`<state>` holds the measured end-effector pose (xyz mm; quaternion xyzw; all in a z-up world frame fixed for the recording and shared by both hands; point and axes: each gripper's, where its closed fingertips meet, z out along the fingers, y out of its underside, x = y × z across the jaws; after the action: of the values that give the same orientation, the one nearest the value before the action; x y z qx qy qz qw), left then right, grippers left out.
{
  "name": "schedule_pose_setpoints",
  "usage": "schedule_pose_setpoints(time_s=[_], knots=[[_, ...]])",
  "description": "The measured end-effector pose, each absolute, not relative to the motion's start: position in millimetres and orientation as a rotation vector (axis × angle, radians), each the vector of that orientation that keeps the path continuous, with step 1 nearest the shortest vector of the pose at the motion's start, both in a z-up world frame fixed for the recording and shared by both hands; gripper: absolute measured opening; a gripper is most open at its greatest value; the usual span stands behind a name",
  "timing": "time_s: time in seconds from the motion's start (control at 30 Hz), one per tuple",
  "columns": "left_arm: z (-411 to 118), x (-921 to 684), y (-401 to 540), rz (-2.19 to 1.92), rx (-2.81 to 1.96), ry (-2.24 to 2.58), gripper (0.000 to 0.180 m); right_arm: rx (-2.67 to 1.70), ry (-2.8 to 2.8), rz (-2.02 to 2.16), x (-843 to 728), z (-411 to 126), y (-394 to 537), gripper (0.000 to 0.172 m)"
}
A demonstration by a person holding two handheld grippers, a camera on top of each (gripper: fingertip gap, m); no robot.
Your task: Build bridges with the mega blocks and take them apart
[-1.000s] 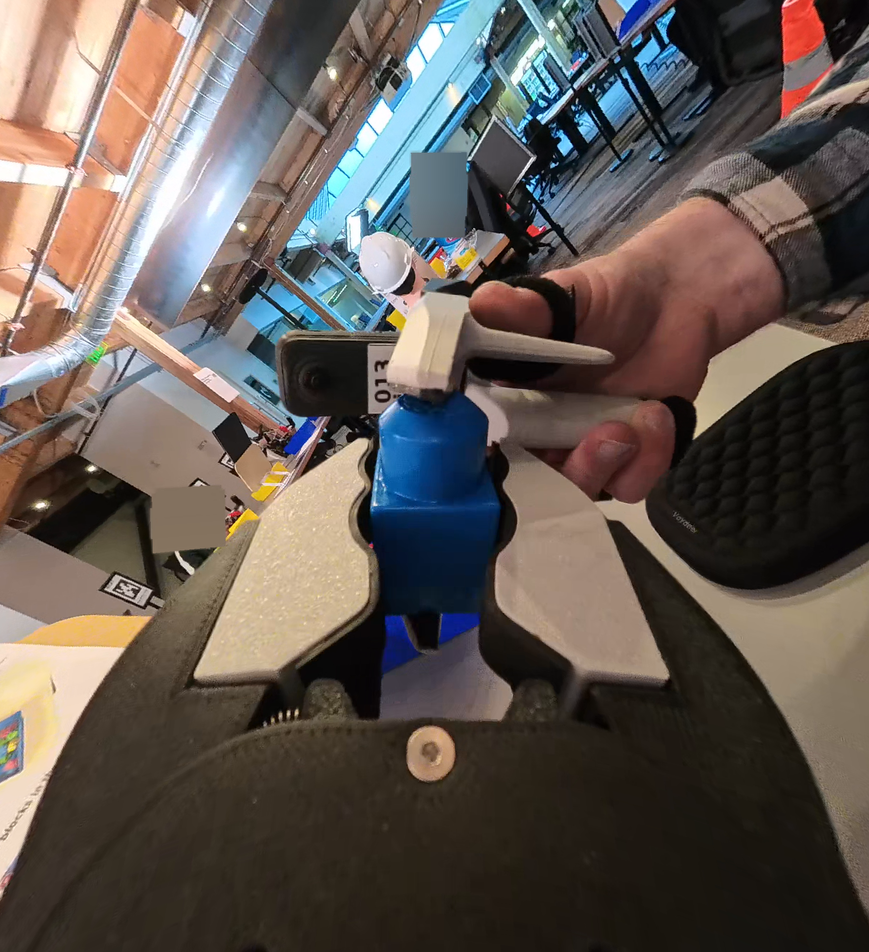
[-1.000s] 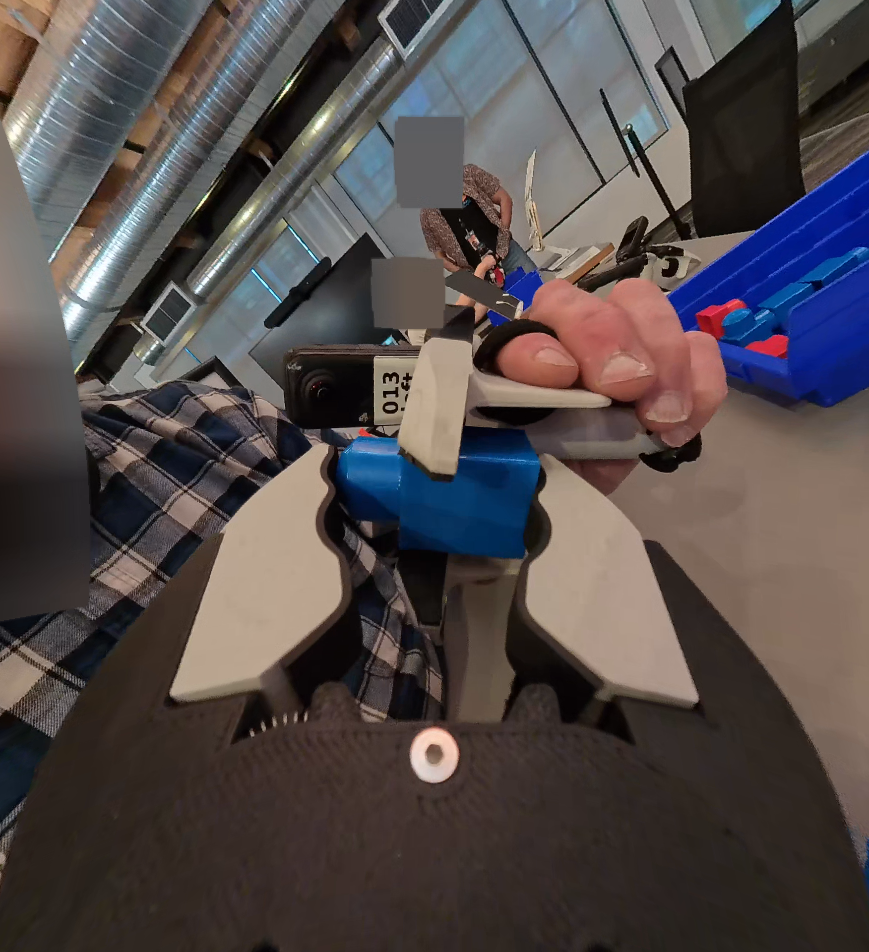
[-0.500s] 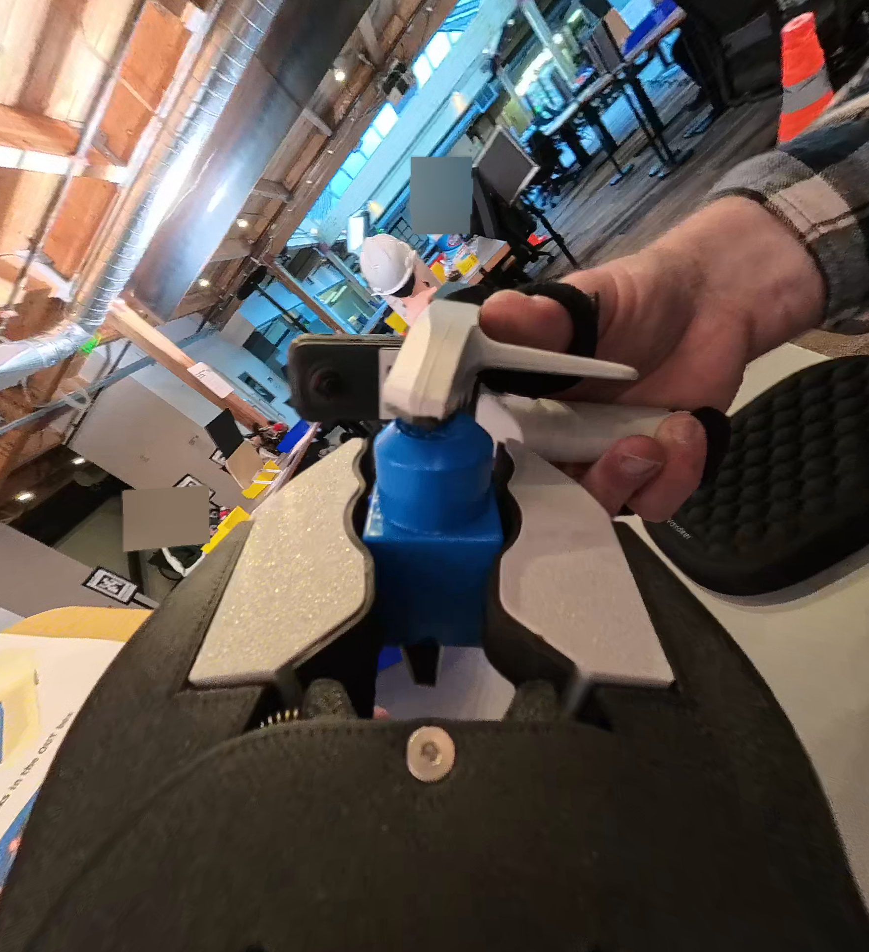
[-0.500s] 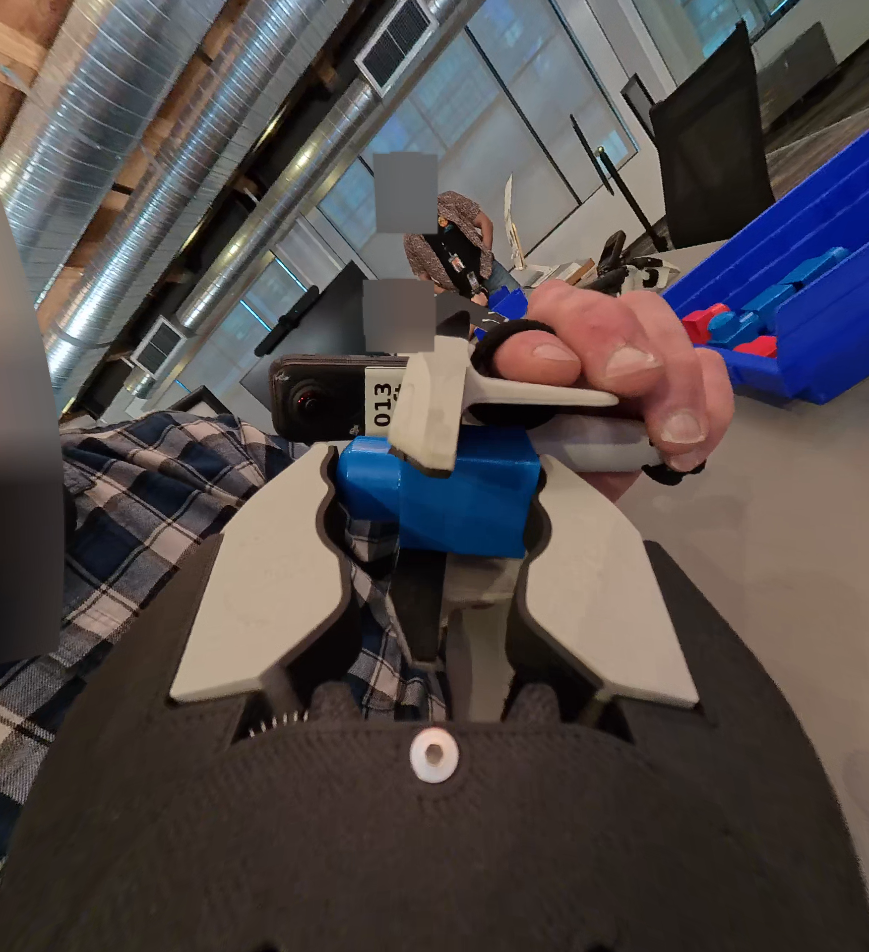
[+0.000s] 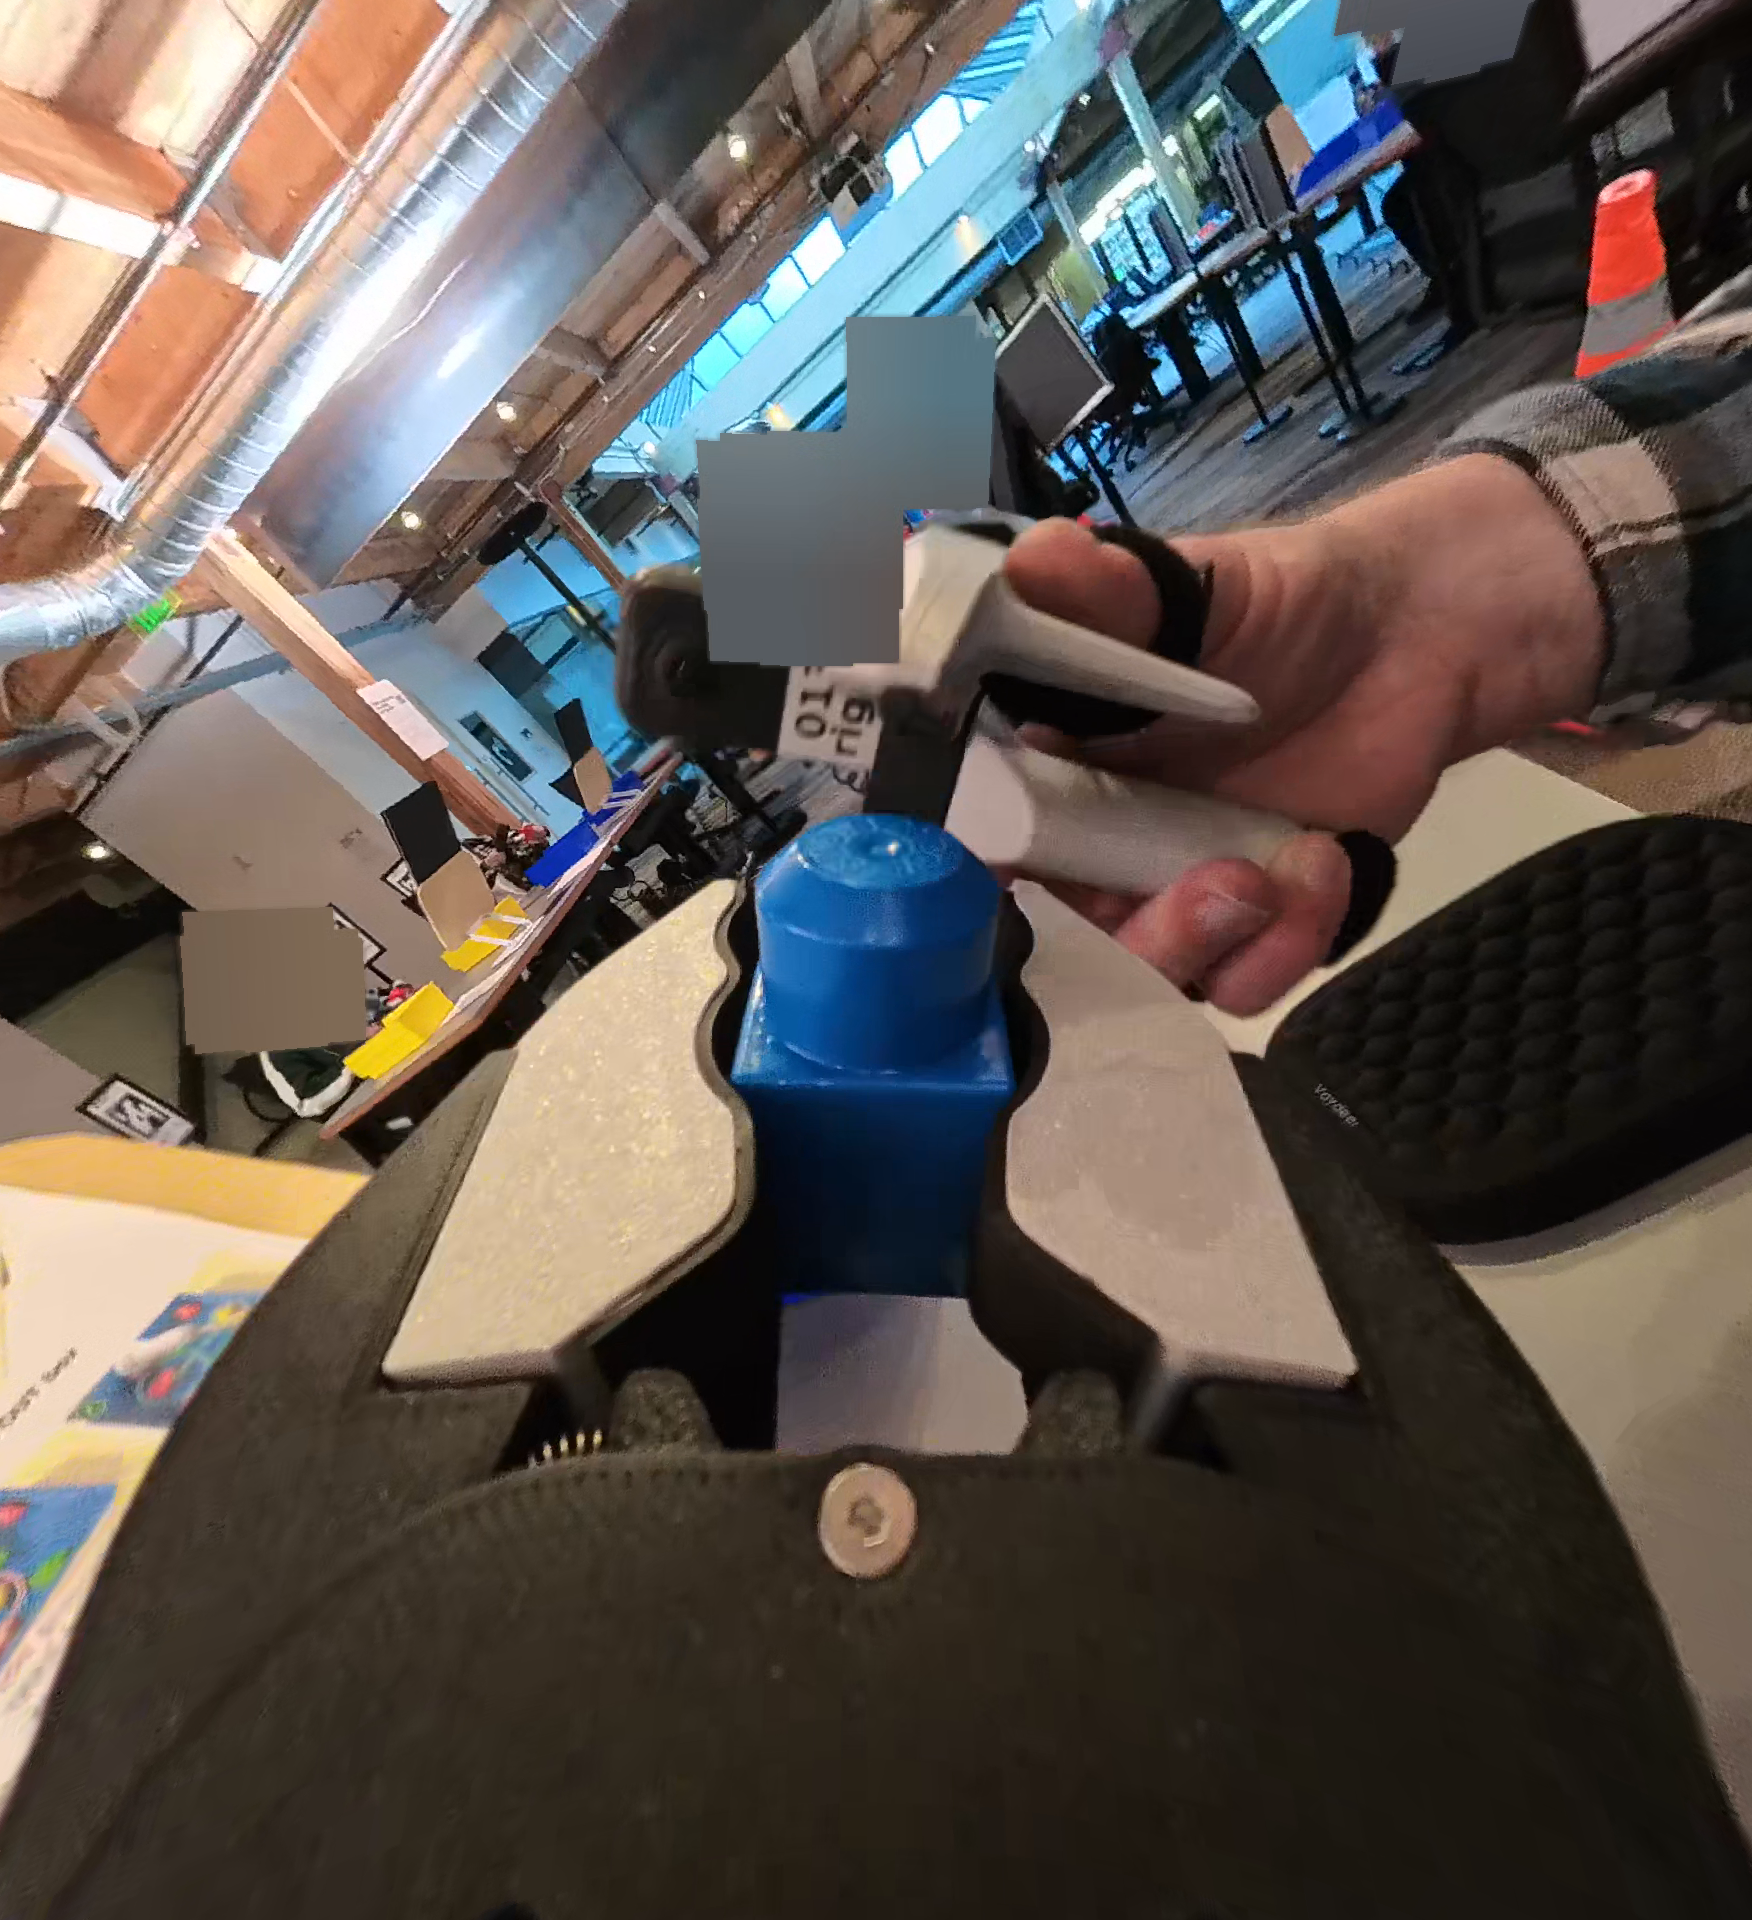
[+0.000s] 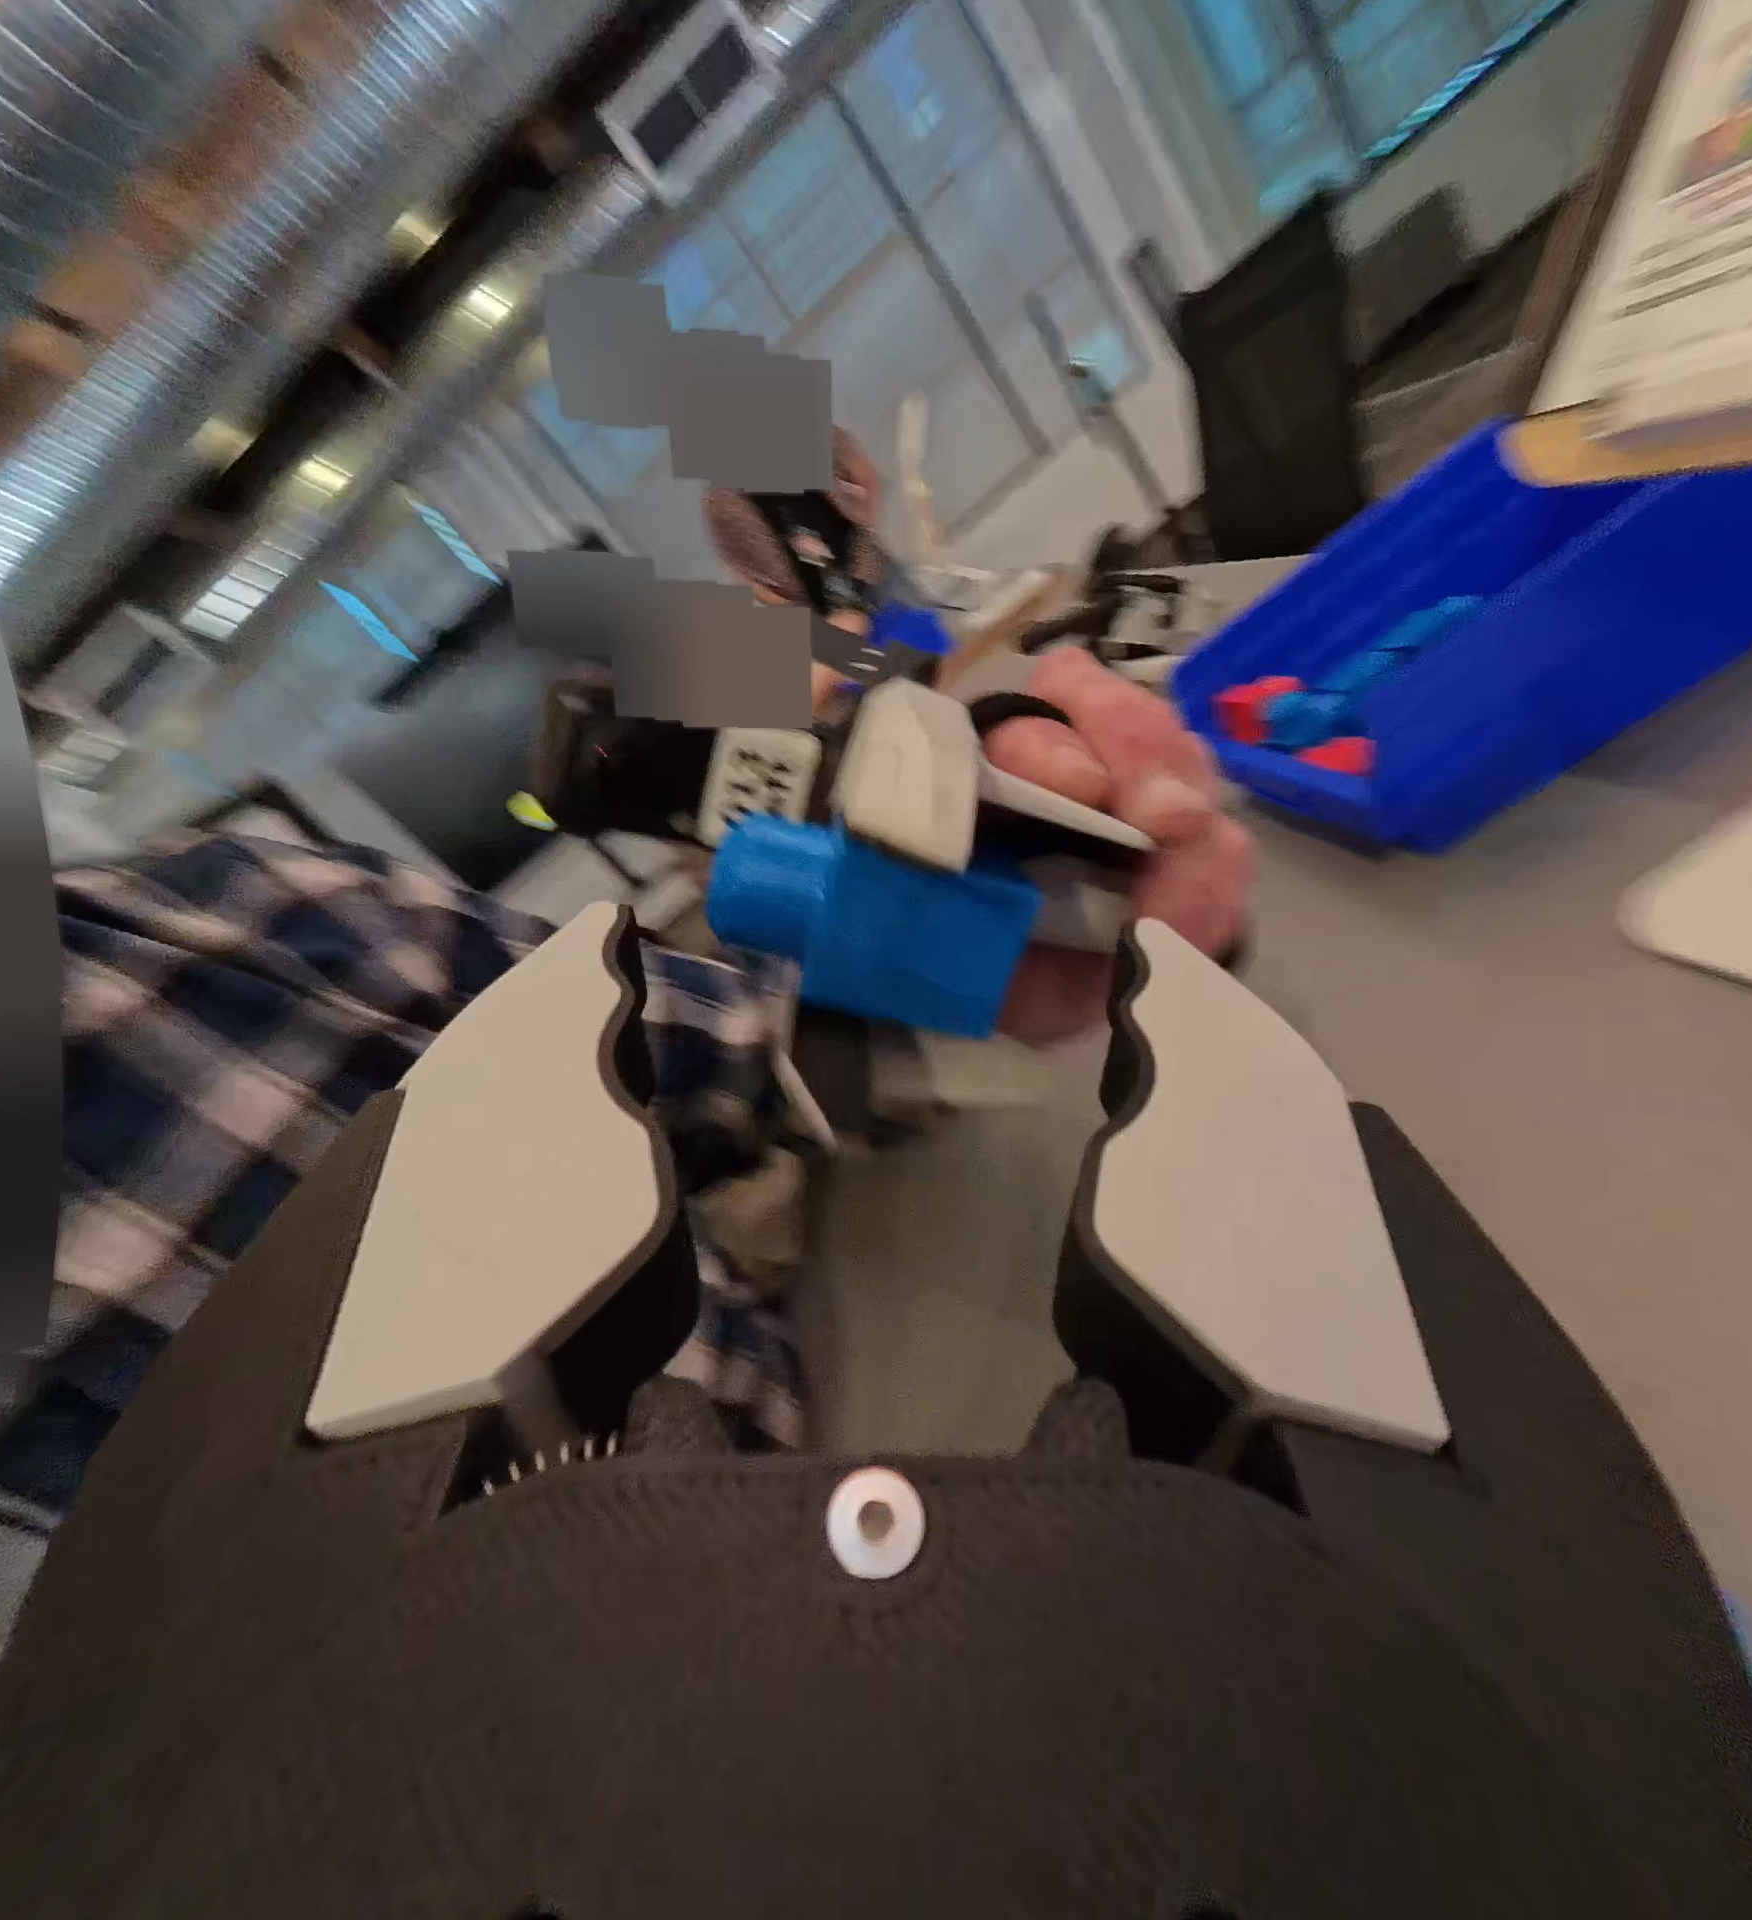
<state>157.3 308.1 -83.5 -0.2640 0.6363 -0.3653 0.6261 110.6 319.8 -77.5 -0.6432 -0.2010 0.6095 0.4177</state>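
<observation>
Fingers (image 5: 623, 1091) of the left gripper (image 5: 872, 997) pinch a blue block (image 5: 872, 1049), stud pointing away from it. Right gripper (image 6: 877, 997) fingers (image 6: 1236, 1132) stand spread, clear of that block. Blue bin (image 6: 1537, 665) of blocks sits on the counter (image 6: 1474, 1039) beyond the block.

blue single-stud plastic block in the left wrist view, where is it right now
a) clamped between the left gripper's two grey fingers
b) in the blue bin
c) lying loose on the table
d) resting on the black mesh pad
a: the blue single-stud plastic block sits stud-forward between the left gripper's grey fingers, which press against its sides, off the table.
</observation>
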Motion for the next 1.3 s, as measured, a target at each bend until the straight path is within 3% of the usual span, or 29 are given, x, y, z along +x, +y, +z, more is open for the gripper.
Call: schedule_pose_setpoints(time_s=[0.1,0.2,0.3,0.47,0.5,0.53,0.7,0.97,1.3], knots=[[-83.8,146.6,323.1,-0.913,-0.670,1.420,0.043,-1.767,-0.643,1.170,143.7,-106.8,324.1,0.083],[-97.8,141.4,330.4,-0.964,-0.724,1.440,0.043,-2.026,-0.870,0.717,173.1,-171.4,323.9,0.086],[-118.1,140.6,336.1,-0.997,-0.775,1.466,0.043,-2.194,-0.969,0.536,180.5,-227.2,325.5,0.083],[-140.2,141.4,338.0,-1.055,-0.824,1.490,0.043,-2.302,-1.096,0.436,172.2,-280.8,333.0,0.057],[-142.0,141.0,338.0,-1.065,-0.829,1.489,0.043,-2.301,-1.104,0.420,170.2,-283.9,336.0,0.045],[-143.9,140.5,338.7,-1.067,-0.833,1.490,0.043,-2.299,-1.111,0.409,168.8,-285.9,338.8,0.035],[-152.5,138.0,342.3,-1.098,-0.850,1.513,0.043,-2.244,-1.127,0.445,164.9,-277.3,345.5,0.034],[-187.9,140.5,345.2,-1.220,-1.019,1.600,0.043,-1.969,-1.054,0.667,151.8,-180.4,341.1,0.034],[-197.6,144.4,323.3,-1.377,-1.076,1.669,0.043,-1.953,-1.134,0.736,125.9,-181.4,334.0,0.034]])
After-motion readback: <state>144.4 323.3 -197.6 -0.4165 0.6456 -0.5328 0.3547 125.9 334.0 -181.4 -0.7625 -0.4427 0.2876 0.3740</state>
